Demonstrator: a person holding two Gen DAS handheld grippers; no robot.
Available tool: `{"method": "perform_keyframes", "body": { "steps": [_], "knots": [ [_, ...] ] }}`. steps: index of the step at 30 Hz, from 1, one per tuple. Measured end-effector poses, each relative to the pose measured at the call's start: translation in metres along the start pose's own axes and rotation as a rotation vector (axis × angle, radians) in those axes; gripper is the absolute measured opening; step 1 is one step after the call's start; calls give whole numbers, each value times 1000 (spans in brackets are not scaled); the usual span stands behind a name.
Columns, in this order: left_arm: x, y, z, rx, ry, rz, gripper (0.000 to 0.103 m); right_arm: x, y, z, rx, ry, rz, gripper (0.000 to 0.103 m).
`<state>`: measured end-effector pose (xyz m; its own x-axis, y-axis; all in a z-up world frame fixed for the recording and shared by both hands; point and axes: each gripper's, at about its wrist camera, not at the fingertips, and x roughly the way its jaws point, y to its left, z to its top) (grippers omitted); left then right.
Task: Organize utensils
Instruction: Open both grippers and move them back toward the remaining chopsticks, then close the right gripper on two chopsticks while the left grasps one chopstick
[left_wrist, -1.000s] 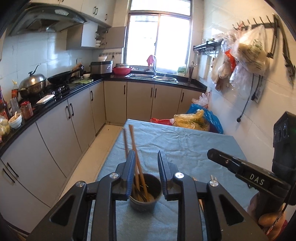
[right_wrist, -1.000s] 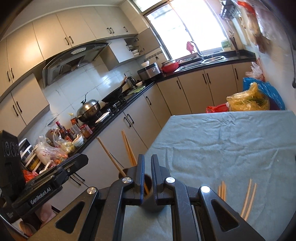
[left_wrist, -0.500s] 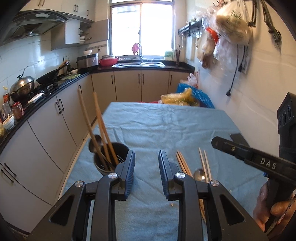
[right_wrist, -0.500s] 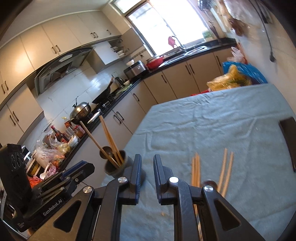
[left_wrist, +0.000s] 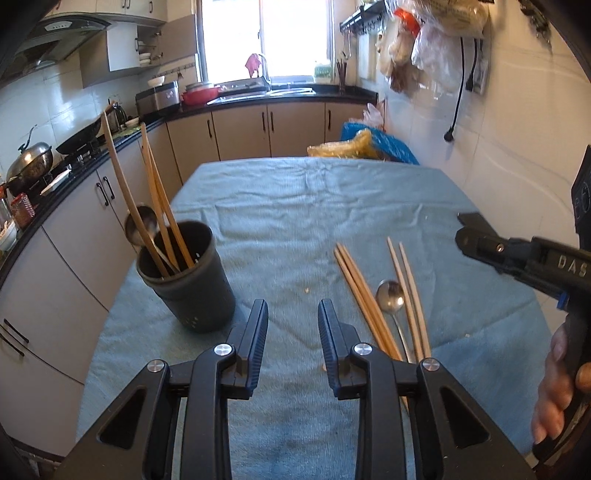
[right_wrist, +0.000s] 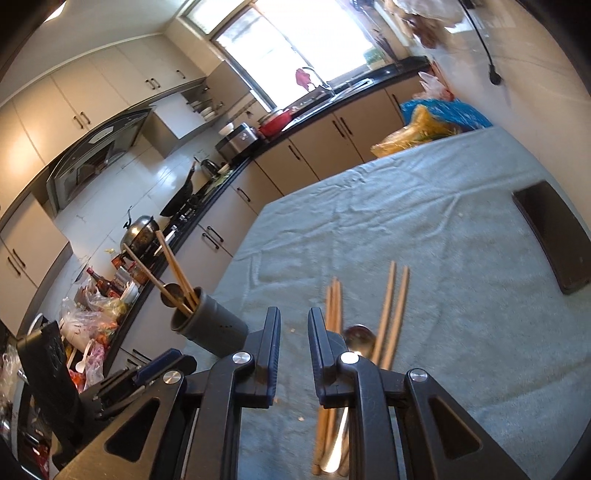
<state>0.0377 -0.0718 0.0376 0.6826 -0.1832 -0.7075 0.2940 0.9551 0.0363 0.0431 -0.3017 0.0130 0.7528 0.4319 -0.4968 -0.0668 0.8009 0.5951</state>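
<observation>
Chopsticks (left_wrist: 364, 291) and a spoon (left_wrist: 390, 295) lie flat on the blue cloth (left_wrist: 295, 206), just ahead and to the right of my left gripper (left_wrist: 293, 325). Its fingers are apart and hold nothing. My right gripper (right_wrist: 292, 334) is also spread and holds nothing, and the same sticks lie under and ahead of its right finger. The dark cup (left_wrist: 190, 280) stands ahead on the left of both grippers, with some sticks and a spoon already in it.

I think the thin sticks could slip or roll when I pinch them, because they lie flat and close together. I might grab only one of a pair. The cloth could bunch up under my fingers. The long sticks lean out of the cup, so a bump could tip it over.
</observation>
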Motion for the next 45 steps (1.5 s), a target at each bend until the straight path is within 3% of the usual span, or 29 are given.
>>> {"method": "perform_keyframes", "body": {
  "steps": [6,14,20,25,30,38,42,45],
  "knots": [
    [24,1,-17,-4,56,6,35,4,-13,-8,19,24,-20,17],
    [70,10,-52,-39,181,-4,35,27,-43,-12,54,120,-53,17],
    [78,9,-60,-29,184,-6,36,63,-58,-3,48,218,-18,18],
    [78,10,-63,-24,161,-3,41,98,-61,9,-21,276,-20,31],
    [78,9,-64,-22,156,-1,43,124,-67,13,-31,344,25,34],
    [77,9,-65,-24,157,-4,46,121,-52,-8,-166,415,74,34],
    [78,9,-65,-24,157,-4,46,118,-36,-22,-288,418,17,8],
    [78,8,-65,-20,161,1,46,109,-33,-24,-291,383,10,3]
  ]
}}
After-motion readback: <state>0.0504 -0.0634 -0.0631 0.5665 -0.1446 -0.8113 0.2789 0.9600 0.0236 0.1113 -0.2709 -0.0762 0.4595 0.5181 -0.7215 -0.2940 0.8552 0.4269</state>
